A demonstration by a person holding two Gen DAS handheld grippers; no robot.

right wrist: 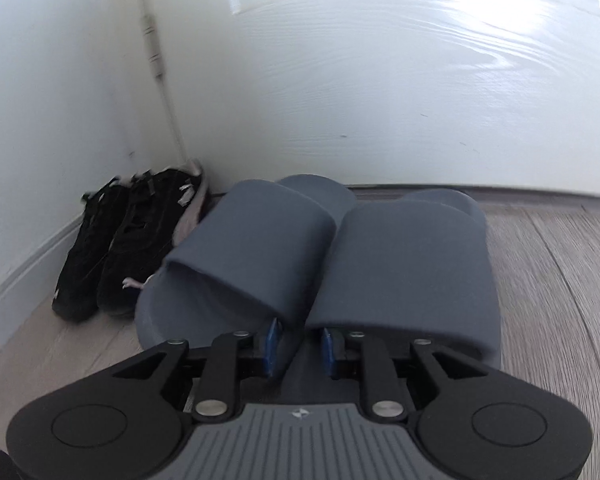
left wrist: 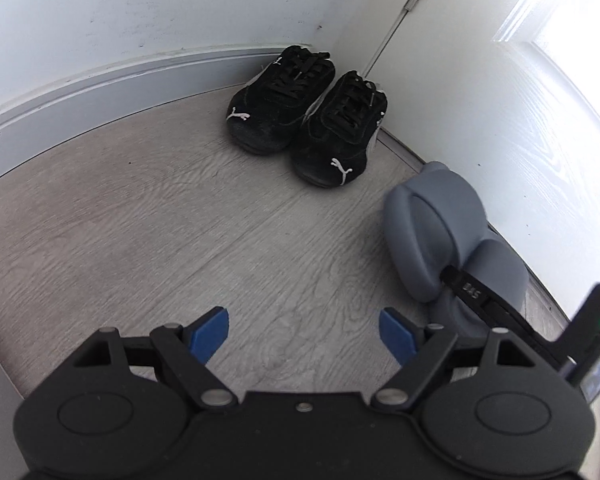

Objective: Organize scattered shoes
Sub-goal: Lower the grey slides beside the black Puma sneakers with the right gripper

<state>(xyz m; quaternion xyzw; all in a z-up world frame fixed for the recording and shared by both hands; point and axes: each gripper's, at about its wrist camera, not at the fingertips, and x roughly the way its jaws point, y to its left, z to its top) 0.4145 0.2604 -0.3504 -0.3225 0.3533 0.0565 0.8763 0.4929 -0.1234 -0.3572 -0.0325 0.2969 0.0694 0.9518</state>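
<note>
The right gripper (right wrist: 299, 346) pinches the inner edges of both grey slides (right wrist: 404, 264) together, apparently so the pair travels as one; they sit low by the white door (right wrist: 380, 80), toes toward it. The left gripper (left wrist: 304, 336) hangs spread and empty over bare wood-look flooring (left wrist: 140, 220) (nothing in its reach). Beyond, the black suede sneakers (left wrist: 304, 120) stand side by side in the corner, heels toward the grey skirting board (left wrist: 80, 96), already tidy by my reading.

Left gripper (left wrist: 304, 336) hangs over the floor, blue fingers spread wide, holding nothing; right gripper (right wrist: 299, 346) low, fingers narrowed onto the grey slides (right wrist: 340, 248)
</note>
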